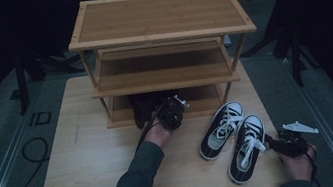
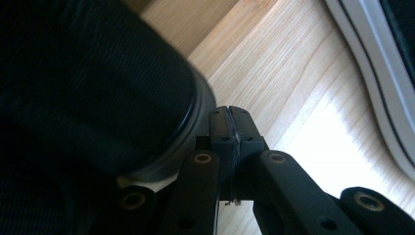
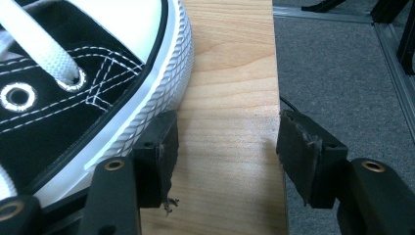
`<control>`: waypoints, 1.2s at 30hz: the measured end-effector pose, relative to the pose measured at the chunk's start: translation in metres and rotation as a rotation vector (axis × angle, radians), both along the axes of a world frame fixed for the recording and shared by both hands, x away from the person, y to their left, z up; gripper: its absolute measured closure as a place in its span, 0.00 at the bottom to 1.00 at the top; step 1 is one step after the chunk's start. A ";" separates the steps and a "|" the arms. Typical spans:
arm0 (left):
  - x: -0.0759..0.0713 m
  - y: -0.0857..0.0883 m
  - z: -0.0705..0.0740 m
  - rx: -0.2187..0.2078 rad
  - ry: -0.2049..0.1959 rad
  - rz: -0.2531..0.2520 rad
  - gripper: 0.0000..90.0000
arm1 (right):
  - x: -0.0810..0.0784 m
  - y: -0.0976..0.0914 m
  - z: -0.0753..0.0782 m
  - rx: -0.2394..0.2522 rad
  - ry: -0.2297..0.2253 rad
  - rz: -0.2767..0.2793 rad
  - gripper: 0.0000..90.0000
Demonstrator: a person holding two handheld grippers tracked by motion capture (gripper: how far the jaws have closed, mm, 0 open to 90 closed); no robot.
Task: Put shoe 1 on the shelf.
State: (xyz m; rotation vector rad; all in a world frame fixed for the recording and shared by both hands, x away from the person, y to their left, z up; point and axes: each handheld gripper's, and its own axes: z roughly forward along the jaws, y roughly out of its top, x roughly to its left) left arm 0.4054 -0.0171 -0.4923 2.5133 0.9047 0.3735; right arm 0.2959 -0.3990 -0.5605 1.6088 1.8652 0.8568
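Observation:
A three-shelf bamboo rack (image 1: 160,33) stands on the wooden table (image 1: 93,155). A black shoe (image 1: 148,104) sits on its bottom shelf. My left gripper (image 1: 176,109) is at that shelf's front, just right of the black shoe (image 2: 88,88). In the left gripper view its jaws are shut (image 2: 230,122), pads together with nothing between them. Two black-and-white sneakers (image 1: 222,129) (image 1: 247,147) lie on the table at the right. My right gripper (image 1: 272,141) is open (image 3: 227,147) beside the nearer sneaker (image 3: 73,73), with its left pad (image 3: 164,147) against the white sole.
The top and middle shelves (image 1: 163,68) of the rack are bare. The table's right edge (image 3: 276,98) runs close to my right gripper, with grey floor (image 3: 342,63) beyond it. A black cable (image 1: 32,155) lies on the floor to the left.

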 end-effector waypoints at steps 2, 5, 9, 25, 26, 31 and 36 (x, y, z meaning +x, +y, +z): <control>0.001 -0.006 0.001 0.005 -0.008 -0.009 1.00 | 0.000 0.000 0.000 0.000 0.000 0.000 0.45; 0.004 -0.014 0.002 0.026 -0.015 -0.017 1.00 | 0.000 0.000 0.000 0.000 0.000 0.000 0.45; 0.007 -0.024 0.001 0.057 -0.029 -0.031 1.00 | 0.000 0.000 0.000 0.000 0.000 0.000 0.45; 0.015 -0.024 -0.007 0.123 -0.038 -0.002 1.00 | 0.000 0.000 0.000 0.000 0.000 0.001 0.45; 0.015 -0.023 -0.007 0.120 -0.040 0.001 1.00 | 0.000 0.000 0.000 0.000 0.000 0.001 0.45; 0.012 -0.020 -0.006 0.126 -0.039 0.003 1.00 | 0.000 0.000 0.000 -0.001 0.000 0.000 0.45; 0.011 -0.018 -0.007 0.120 -0.039 0.011 1.00 | 0.000 0.000 0.000 0.000 0.000 0.000 0.45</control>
